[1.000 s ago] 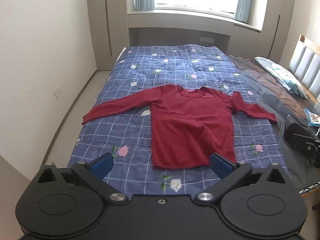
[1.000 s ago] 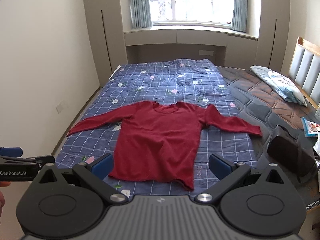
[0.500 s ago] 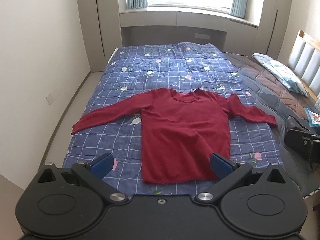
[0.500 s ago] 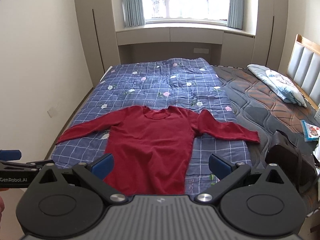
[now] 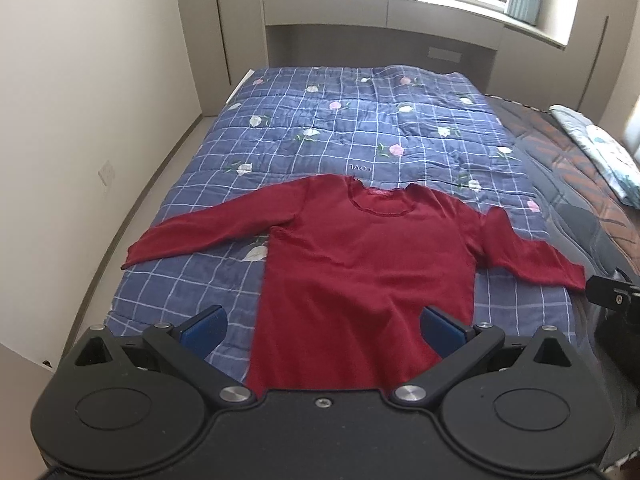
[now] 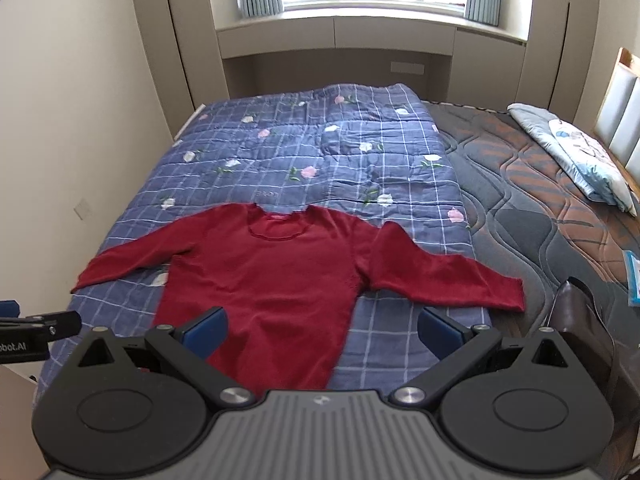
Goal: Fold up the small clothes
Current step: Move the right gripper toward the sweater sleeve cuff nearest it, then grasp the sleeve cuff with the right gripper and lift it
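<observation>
A red long-sleeved top [image 5: 360, 264] lies flat on a blue checked quilt [image 5: 360, 132], neck away from me and both sleeves spread out. It also shows in the right wrist view [image 6: 272, 276]. My left gripper [image 5: 322, 326] is open and empty, above the top's hem. My right gripper [image 6: 320, 326] is open and empty, above the hem's right side. The hem itself is hidden behind the gripper bodies. The left gripper's side [image 6: 24, 328] shows at the left edge of the right wrist view.
The quilt covers the left part of a bed; bare brown mattress [image 6: 540, 184] lies to the right with a pillow [image 6: 580, 156] and a dark bag [image 6: 580, 312]. A wall [image 5: 80, 120] runs along the left. A window sill and cupboards stand at the far end.
Both grippers have moved forward and lower toward the top, so it fills more of both views and its hem has slipped behind the gripper bodies. Both jaws stayed open.
</observation>
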Motion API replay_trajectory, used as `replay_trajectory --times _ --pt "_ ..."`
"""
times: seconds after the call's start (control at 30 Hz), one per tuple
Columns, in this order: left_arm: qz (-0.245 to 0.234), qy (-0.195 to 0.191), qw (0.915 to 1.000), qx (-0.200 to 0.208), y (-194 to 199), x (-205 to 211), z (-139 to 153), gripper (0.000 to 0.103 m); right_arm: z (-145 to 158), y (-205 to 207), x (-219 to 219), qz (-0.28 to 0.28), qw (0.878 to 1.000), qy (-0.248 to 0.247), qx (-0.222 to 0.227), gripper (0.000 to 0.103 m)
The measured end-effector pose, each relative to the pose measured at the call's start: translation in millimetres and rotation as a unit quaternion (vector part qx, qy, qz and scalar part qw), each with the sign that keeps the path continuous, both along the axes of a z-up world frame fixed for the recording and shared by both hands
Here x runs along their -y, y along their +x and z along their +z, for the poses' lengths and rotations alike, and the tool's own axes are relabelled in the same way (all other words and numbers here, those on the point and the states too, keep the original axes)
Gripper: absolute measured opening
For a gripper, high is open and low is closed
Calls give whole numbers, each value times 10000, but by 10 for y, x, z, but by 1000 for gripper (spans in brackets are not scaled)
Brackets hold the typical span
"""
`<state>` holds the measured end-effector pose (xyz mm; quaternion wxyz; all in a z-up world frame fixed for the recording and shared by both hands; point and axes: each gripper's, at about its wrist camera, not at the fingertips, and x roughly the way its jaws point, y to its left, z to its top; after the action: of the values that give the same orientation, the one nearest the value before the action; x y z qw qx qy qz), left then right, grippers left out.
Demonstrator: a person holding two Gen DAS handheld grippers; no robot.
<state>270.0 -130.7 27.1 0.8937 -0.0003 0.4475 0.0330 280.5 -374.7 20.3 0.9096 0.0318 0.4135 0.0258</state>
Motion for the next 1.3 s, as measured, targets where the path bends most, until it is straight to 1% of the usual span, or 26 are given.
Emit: replay_trajectory --times 0.17,0.3,0.37,0.5,0.6,0.67,0.73,0.8,0.9,1.03,1.17,1.23,1.3 --pt "135 68 9998 -137 421 308 -178 102 -248 474 323 -32 9998 37 -202 103" --pt "242 184 9992 -275 768 508 -439 102 -569 827 624 -223 9991 227 -266 103" --pt "268 258 9988 -325 915 588 -582 102 -752 964 782 -343 9985 361 -223 103" --pt "240 287 9986 -381 1216 753 -876 102 -1104 1124 1166 -735 9950 668 67 103" --pt "214 330 9986 -344 1416 879 -1106 102 -1392 1172 1477 -1178 9902 643 399 103" --pt "196 324 9988 -307 1537 976 -1283 102 -1603 1200 1688 -1479 9859 611 495 103" --pt "132 300 9991 -249 1651 1069 -1465 102 -1813 1213 1883 -1730 9813 702 467 103" --pt "55 321 9992 -253 1757 1150 -1645 102 -2033 1211 2110 -1978 9743 1017 360 103" --pt "-105 358 9990 -253 1920 1283 -1922 102 -2352 1198 2400 -2435 9596 1390 251 103" --pt "-344 551 9977 -202 2117 1482 -2238 102 -2713 1226 2649 -2753 9487 1551 86 103" --pt "-468 674 9964 -221 2256 1645 -2510 102 -2962 1226 2821 -3059 9389 1575 114 103" --pt "-464 674 9962 -291 2302 1692 -2636 102 -3068 1266 2898 -3240 9324 1596 106 99" --pt "-458 682 9959 -384 2327 1719 -2743 102 -3167 1306 2965 -3372 9273 1620 80 86"
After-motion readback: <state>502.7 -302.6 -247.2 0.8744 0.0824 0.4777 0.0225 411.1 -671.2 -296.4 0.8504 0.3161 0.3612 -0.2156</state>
